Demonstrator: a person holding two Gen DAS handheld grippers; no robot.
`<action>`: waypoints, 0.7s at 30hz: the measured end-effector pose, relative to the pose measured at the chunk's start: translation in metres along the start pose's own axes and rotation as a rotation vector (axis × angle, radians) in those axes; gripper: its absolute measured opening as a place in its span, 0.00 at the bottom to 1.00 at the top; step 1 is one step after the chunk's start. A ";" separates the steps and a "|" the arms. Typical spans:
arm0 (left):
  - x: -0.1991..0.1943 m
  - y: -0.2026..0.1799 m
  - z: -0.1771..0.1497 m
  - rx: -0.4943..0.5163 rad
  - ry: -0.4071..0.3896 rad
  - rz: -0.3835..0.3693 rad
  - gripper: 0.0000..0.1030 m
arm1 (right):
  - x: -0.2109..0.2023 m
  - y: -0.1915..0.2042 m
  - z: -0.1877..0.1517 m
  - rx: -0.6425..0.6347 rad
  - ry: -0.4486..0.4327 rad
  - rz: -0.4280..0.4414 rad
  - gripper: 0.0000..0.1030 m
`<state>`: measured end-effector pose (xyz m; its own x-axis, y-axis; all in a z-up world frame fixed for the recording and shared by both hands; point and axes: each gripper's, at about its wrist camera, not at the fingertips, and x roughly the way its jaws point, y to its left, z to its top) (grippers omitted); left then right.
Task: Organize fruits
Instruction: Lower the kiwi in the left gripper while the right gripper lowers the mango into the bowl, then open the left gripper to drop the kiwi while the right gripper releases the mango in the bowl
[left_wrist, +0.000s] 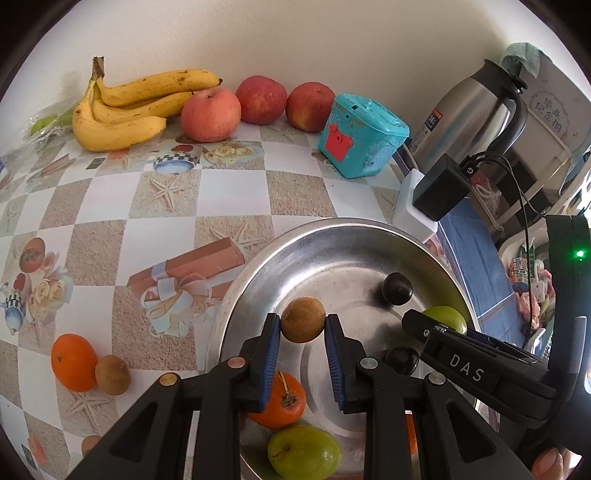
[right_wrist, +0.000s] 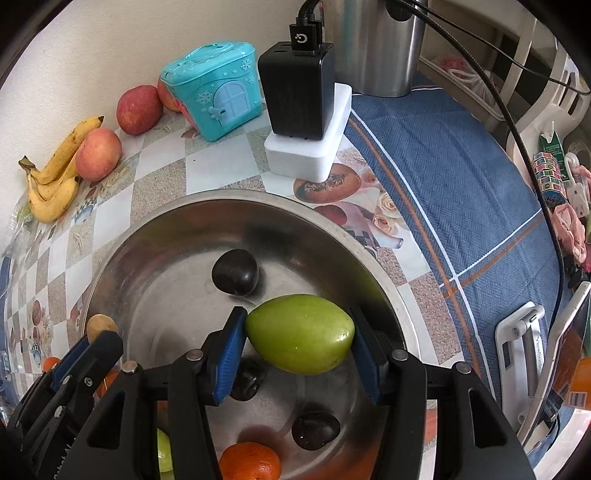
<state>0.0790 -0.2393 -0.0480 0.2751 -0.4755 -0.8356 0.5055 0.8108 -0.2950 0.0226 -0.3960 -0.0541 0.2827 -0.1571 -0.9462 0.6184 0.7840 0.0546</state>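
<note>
Brown fruit (left_wrist: 303, 319) pinched between the left gripper (left_wrist: 302, 326) jaws, held above the steel bowl (left_wrist: 258, 266), with an orange (left_wrist: 279, 402) and a green fruit (left_wrist: 303, 451) lying in the bowl beneath the jaws. The right gripper (right_wrist: 299, 334) jaws clamp a green plum (right_wrist: 300, 333) over the same bowl, a dark plum (right_wrist: 235, 272) just ahead of the tips. Beyond the bowl, left of the left jaws, another orange (left_wrist: 73, 362) touches a second brown fruit (left_wrist: 112, 374) on the table (left_wrist: 110, 206).
</note>
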 end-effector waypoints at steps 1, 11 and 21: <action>0.000 0.000 0.000 0.000 0.001 0.000 0.26 | 0.000 0.000 0.000 0.003 0.001 0.002 0.55; 0.004 -0.001 -0.001 0.003 0.014 0.005 0.26 | 0.000 -0.003 -0.002 0.015 0.013 0.019 0.55; 0.001 -0.002 0.001 0.001 0.011 -0.001 0.27 | -0.005 -0.003 -0.001 0.019 0.003 0.000 0.55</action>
<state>0.0785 -0.2414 -0.0475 0.2650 -0.4728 -0.8403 0.5068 0.8097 -0.2958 0.0191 -0.3969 -0.0501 0.2809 -0.1553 -0.9471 0.6323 0.7723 0.0609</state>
